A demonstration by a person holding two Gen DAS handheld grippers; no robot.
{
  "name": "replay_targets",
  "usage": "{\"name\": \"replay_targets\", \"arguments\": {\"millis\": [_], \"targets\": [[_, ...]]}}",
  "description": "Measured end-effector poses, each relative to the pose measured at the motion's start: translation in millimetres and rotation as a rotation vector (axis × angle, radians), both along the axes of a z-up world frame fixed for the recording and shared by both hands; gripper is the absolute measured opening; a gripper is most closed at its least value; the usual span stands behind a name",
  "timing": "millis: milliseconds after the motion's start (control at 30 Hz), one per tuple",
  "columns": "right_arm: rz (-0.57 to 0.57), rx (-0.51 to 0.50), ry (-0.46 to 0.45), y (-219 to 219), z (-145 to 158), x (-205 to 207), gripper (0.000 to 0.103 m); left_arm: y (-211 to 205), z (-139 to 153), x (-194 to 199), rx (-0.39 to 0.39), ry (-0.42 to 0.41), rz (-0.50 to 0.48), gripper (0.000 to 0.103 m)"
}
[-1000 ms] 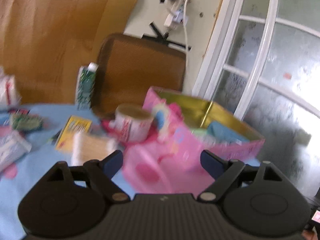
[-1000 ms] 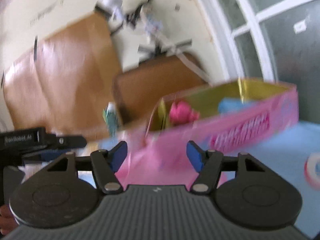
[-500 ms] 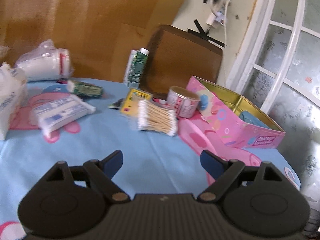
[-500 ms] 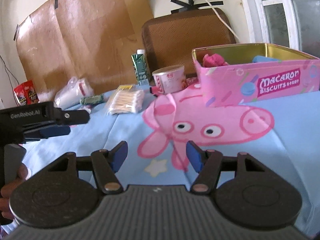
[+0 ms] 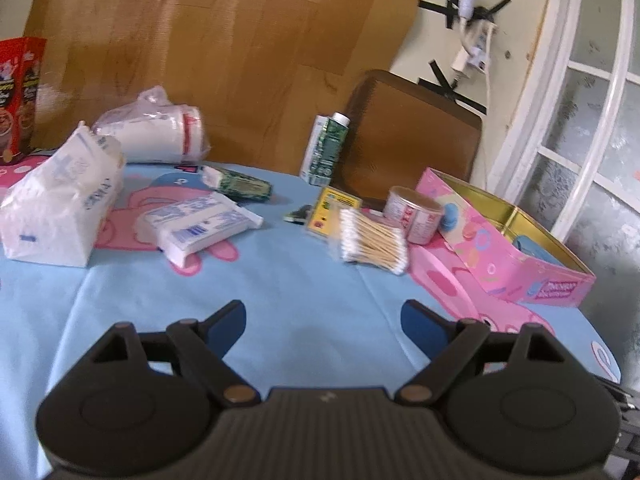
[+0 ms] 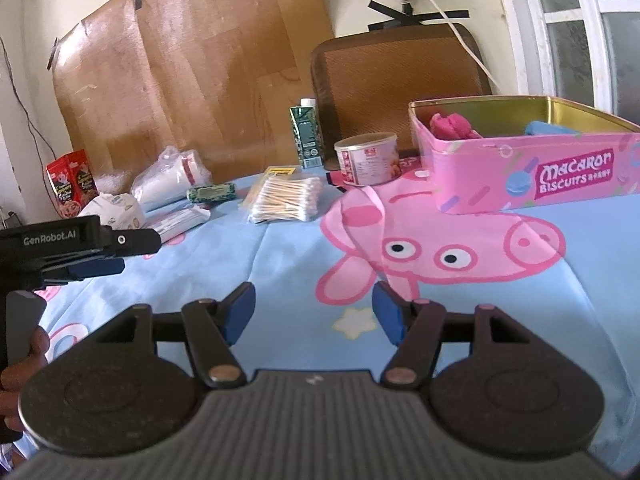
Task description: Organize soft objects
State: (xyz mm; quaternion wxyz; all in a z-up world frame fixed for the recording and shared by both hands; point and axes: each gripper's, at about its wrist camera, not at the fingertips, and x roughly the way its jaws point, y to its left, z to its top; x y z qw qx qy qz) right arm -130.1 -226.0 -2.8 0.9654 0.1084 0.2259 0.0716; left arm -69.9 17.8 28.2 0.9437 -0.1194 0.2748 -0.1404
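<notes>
A pink biscuit tin stands open at the table's right, with a pink soft lump and a blue item inside. Soft packs lie to the left: a tissue pack, a flat wipes pack, a bag of cotton swabs. My left gripper hangs open over bare cloth, well short of them. My right gripper is open too, with nothing between its fingers. The left gripper's body shows at the right wrist view's left edge.
A blue cartoon tablecloth covers the table. Also on it: a small can, a green carton, a green bar, a yellow card, bagged cups, red snack packs. A brown chair back stands behind.
Both views have swung left and pulled back from the pink tin, so the tissue packs and swabs are in sight. Both grippers stayed open and empty.
</notes>
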Motion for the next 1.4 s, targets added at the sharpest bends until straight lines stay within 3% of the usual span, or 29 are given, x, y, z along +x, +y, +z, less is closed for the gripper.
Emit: {"name": "replay_targets", "arguments": {"millis": [633, 1000, 1167, 1400], "targets": [[0.019, -0.015, 0.009, -1.6, -0.3, 1.4, 0.067, 9.1, -10.4, 10.8, 0.05, -0.012, 0.006, 0.092], [0.001, -0.019, -0.025, -7.8, 13.9, -7.5, 0.067, 0.0, -6.8, 28.2, 0.112, -0.016, 0.008, 0.092], [-0.005, -0.016, -0.015, -10.5, 10.2, -12.8, 0.067, -3.5, -19.0, 31.3, 0.145, 0.012, 0.008, 0.092], [0.014, -0.003, -0.007, -11.4, 8.5, -10.1, 0.067, 0.8, -17.9, 35.0, 0.142, 0.005, 0.007, 0.092]]}}
